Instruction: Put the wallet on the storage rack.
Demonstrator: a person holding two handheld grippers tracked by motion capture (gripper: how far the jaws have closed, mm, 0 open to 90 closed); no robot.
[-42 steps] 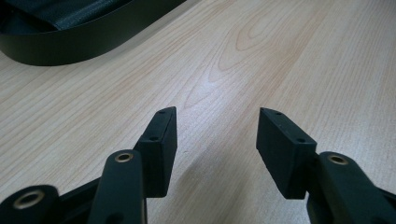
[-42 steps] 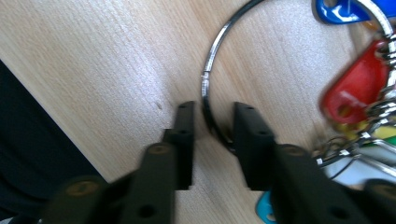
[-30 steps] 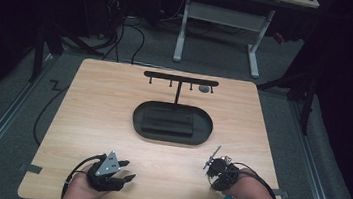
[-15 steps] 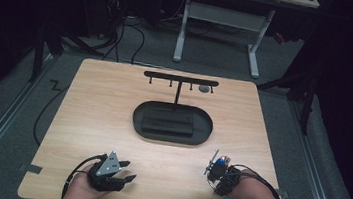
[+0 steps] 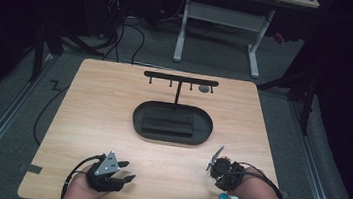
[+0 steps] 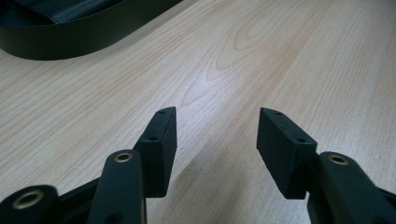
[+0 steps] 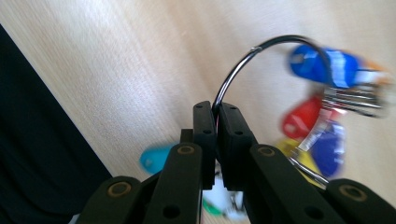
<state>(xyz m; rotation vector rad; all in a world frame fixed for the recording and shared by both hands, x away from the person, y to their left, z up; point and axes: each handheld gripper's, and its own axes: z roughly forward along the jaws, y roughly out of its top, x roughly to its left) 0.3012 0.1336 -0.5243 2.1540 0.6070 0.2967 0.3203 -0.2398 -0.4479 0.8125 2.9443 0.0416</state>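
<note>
One metal key ring (image 7: pixel 261 56) sits pinched in the right gripper (image 7: pixel 217 109), with five coloured key tags (image 7: pixel 303 116) dangling beside it; no writing is legible. The left gripper (image 6: pixel 217 135) gapes empty.

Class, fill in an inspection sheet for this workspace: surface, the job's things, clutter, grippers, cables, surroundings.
Surface: wooden table, bare around the stand.
Job's things: key ring with coloured keys; black hook stand on an oval tray.
Clutter: nothing seen.
Grippers: left gripper open, nothing between; right gripper shut on key ring, having just closed further.
Cables: black cable off the table's left edge.
Surroundings: dark floor, white desk frame behind.
</note>
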